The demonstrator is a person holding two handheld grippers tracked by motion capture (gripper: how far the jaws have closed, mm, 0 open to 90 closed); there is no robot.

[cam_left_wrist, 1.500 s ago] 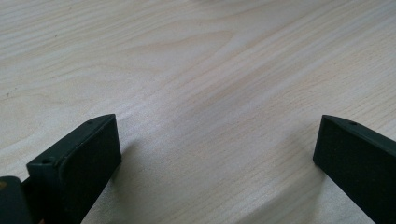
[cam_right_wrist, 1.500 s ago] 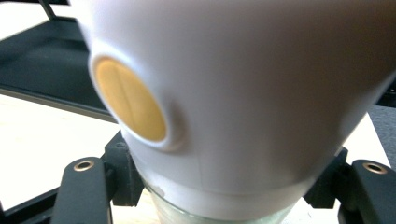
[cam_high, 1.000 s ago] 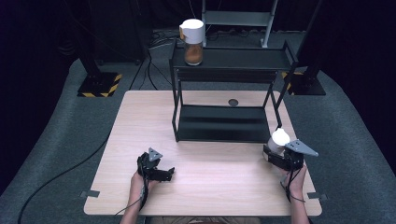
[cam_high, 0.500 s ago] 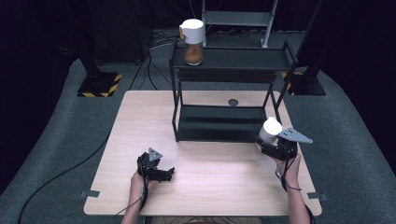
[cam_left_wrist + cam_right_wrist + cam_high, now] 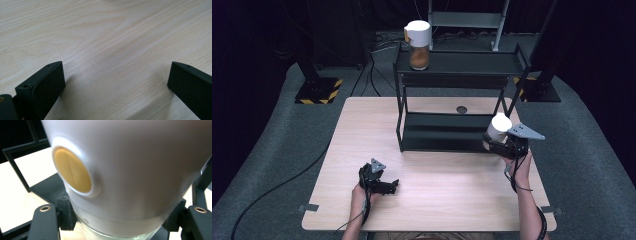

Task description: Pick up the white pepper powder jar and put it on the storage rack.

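A glass jar with a white lid [image 5: 498, 127] is lifted off the table at the right front corner of the black two-level shelf [image 5: 452, 64], with my right gripper [image 5: 499, 145] shut on its glass body. In the right gripper view the white lid [image 5: 140, 165] with a round yellow button [image 5: 72, 173] looms close, and the pads [image 5: 65, 213] press the glass below it. A second white-lidded jar [image 5: 418, 44] holding brown contents stands on the shelf's top left. My left gripper [image 5: 393, 186] rests low on the wooden table [image 5: 362, 130] near the front, open, jaws wide apart over bare wood [image 5: 117, 70].
The shelf's lower level [image 5: 437, 130] is bare. A small dark round spot [image 5: 461, 109] lies on the table behind the shelf. Black stands with hazard-striped feet [image 5: 317, 95] and cables sit on the grey floor beyond the table.
My right gripper has risen with the jar and drifted left toward the shelf's right front leg. The left gripper has stayed put.
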